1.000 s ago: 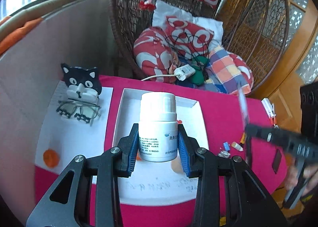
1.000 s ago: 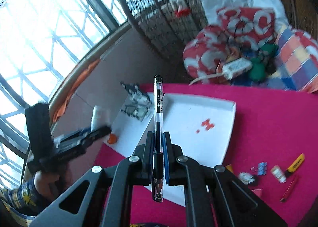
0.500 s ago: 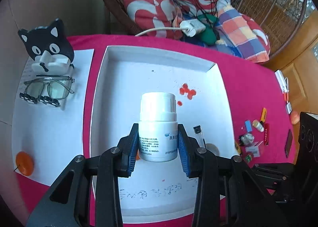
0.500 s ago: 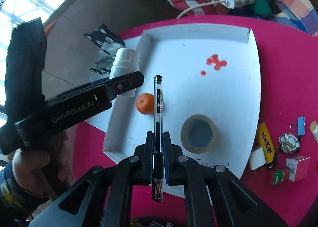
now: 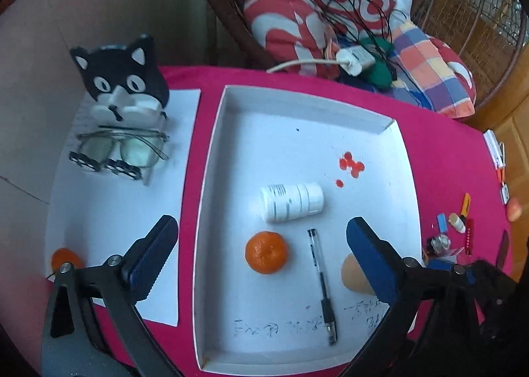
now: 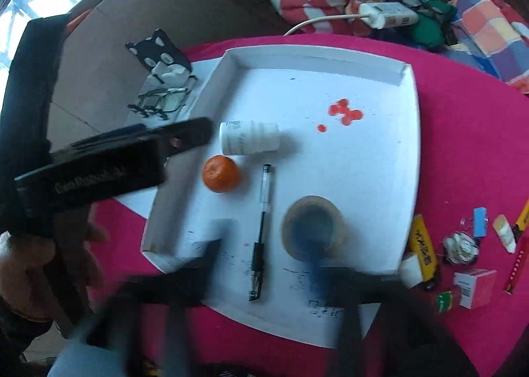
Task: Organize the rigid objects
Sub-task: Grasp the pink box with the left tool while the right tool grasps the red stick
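A white tray (image 5: 211, 178) (image 6: 415, 132) lies on the pink tablecloth. In it a white pill bottle (image 5: 291, 202) (image 6: 249, 137) lies on its side, beside an orange (image 5: 266, 253) (image 6: 221, 173), a black pen (image 5: 322, 284) (image 6: 261, 231) and a tape roll (image 6: 312, 228) (image 5: 352, 274). My left gripper (image 5: 261, 248) is open and empty above the orange. My right gripper (image 6: 267, 238), blurred by motion, is open and empty above the pen and tape roll.
A cat-shaped holder (image 5: 122, 83) with glasses (image 5: 122, 149) stands on white paper (image 5: 99, 211) left of the tray, with a second orange (image 5: 62, 258). Small items lie to the right: clips, a yellow cutter (image 6: 425, 249), a small box (image 6: 474, 286). Cushions (image 5: 330, 13) lie behind.
My left gripper opened and let go of the pill bottle, which now lies in the tray. My right gripper opened and left the pen in the tray. Both pulled back.
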`<state>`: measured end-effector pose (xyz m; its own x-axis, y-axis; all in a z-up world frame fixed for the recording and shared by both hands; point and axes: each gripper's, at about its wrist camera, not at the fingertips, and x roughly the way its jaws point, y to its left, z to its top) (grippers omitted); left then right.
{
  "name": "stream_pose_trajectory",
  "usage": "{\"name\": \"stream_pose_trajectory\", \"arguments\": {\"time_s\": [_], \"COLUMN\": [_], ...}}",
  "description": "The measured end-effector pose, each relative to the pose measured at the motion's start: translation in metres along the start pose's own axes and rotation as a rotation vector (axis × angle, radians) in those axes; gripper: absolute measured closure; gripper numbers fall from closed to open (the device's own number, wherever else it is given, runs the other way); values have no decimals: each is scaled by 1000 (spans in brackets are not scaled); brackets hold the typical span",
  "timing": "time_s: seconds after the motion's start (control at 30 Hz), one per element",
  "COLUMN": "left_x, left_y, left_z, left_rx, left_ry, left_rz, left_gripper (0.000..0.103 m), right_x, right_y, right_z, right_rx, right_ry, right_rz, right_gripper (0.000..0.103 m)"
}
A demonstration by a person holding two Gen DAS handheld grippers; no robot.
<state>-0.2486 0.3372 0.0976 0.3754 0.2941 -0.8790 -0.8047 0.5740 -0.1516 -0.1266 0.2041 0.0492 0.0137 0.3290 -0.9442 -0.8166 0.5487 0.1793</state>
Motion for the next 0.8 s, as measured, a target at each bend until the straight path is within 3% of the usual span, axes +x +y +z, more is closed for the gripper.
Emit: {"name": "stream_pose_trajectory", "arguments": {"time_s": [0.23, 0.47, 0.8], "left_x": [-11, -26, -2], "left_y": [-26, -104, -221], "left_z": [-12, -23, -60], "left_rx": [-23, 106, 271], "left_ry": [-36, -120, 39], "left_rz": [7, -49, -141], "left_gripper": [0, 0, 0], "right_x": [-37, -88, -129], "right_y": [-33, -96, -226], "right_z": [-6, -13, -54], "right_rx": [73, 160, 418], "right_ry": [-107, -220, -246], "right_rz": [-17, -97, -198], "right_gripper": [0, 0, 0]}}
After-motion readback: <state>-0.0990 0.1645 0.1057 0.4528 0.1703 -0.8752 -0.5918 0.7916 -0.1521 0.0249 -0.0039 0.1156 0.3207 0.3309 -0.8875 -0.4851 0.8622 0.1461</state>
